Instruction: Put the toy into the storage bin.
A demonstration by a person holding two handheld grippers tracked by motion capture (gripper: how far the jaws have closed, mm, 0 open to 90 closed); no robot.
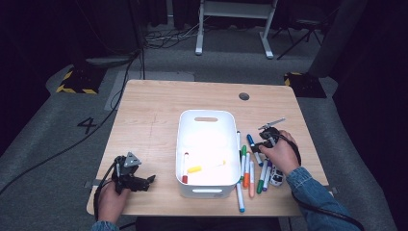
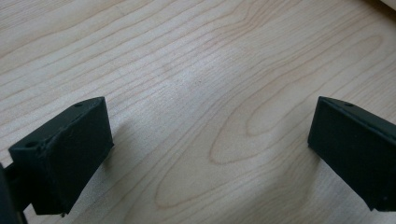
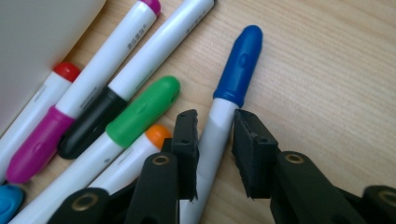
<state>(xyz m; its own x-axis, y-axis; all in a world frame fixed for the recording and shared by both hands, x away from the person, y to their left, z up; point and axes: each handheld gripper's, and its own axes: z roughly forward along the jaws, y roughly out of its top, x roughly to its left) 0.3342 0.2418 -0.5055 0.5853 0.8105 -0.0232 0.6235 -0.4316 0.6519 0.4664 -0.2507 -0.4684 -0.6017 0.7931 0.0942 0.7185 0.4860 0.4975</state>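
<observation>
The room around was dark, with a grey floor and cables on it; in the middle stood a light wooden table (image 1: 149, 120), and on it a white bin (image 1: 208, 126), which I take as my landmark. Inside the bin lay a marker with red ends (image 1: 185, 167) by its left wall and a yellow marker (image 1: 194, 169) beside it. Just to the right of the bin a group of markers lay on the wood, close together, among them one with a green cap (image 3: 144, 109) and one with a magenta cap (image 3: 35, 147). At the right edge of this group, a little apart from the bin, was the blue-capped marker (image 3: 238, 65); my right gripper (image 3: 214, 149) had its jaws closed on the white barrel of it, just below the cap, and the marker lay on the table. My left gripper (image 1: 144, 182) rested well to the left of the bin, near the front edge; its jaws stood wide apart over bare wood.
</observation>
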